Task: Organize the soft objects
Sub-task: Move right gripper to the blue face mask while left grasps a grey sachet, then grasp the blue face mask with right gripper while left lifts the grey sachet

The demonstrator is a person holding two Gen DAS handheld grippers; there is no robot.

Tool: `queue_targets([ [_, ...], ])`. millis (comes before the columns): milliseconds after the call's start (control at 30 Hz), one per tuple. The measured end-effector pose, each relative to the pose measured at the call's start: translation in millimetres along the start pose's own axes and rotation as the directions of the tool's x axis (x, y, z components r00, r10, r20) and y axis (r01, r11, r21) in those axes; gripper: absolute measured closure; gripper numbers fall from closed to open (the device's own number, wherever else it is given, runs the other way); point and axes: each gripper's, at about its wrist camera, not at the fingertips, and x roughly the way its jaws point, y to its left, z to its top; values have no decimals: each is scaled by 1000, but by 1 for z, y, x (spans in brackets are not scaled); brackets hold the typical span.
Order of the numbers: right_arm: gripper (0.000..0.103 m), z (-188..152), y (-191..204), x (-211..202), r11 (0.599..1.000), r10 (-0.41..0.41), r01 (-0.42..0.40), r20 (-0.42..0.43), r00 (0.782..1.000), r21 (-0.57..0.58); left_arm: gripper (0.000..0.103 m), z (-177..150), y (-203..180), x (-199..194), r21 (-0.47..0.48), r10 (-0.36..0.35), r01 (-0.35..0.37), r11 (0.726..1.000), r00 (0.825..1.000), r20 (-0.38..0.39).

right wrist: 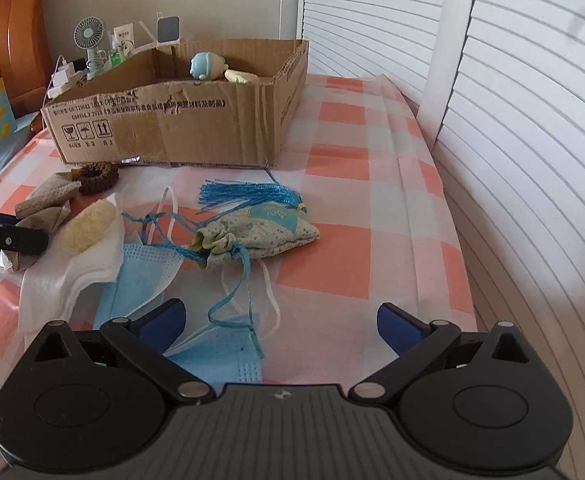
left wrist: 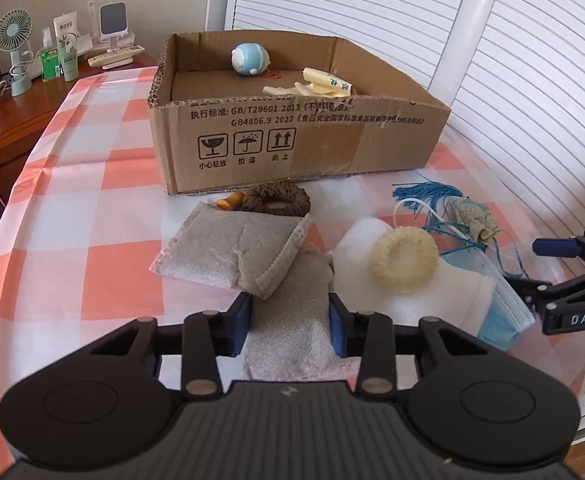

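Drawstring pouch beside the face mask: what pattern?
The drawstring pouch is pale cream with small blue hearts and a teal label; right wrist view shows it best.

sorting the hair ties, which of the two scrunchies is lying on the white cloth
The cream scrunchie lies on the folded white cloth. The brown scrunchie lies against the cardboard box, behind the grey pouches.

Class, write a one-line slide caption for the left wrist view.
Left gripper closes on a grey fabric pouch before the cardboard box.
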Motion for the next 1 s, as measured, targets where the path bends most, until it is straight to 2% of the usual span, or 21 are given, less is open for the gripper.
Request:
queue_targets([
  [167,0,6,-3,-26,998,53,-51,61,997,-28,65,-4,3,-7,12,19,-19,1000,1000,-3],
  [400,3,0,38,-47,956,201,-180,69,977,-233,65,-7,4,-9,13,27,-27,1000,1000,-5],
  [567,19,-5,67,-37,912,234,-214,17,972,-349,64,-7,4,-10,4,28,-28,1000,1000,-6],
  [700,28,-12,80,-27,886,209,-195,-13,978,-422,63,-8,3,-9,6,34,-34,999,999,-5],
  [767,38,-14,82,-24,877,193,-185,-27,981,-444,62,-8,3,-9,8,34,-34,999,999,-5],
  [833,43,-15,82,-22,876,185,-178,-28,982,-448,60,-8,4,-8,6,33,-33,999,999,-7],
  [867,51,-15,81,-23,877,183,-176,-27,983,-446,60,-8,5,-7,4,34,-34,999,999,-9],
  [933,57,-14,80,-24,880,184,-177,-29,983,-441,60,-8,5,-7,4,34,-34,999,999,-9],
  [967,65,-13,80,-24,881,184,-178,-28,982,-438,63,-8,5,-7,9,36,-36,999,999,-9],
  [1000,67,-12,80,-24,882,186,-182,-33,982,-435,64,-8,4,-7,11,35,-35,999,999,-10],
])
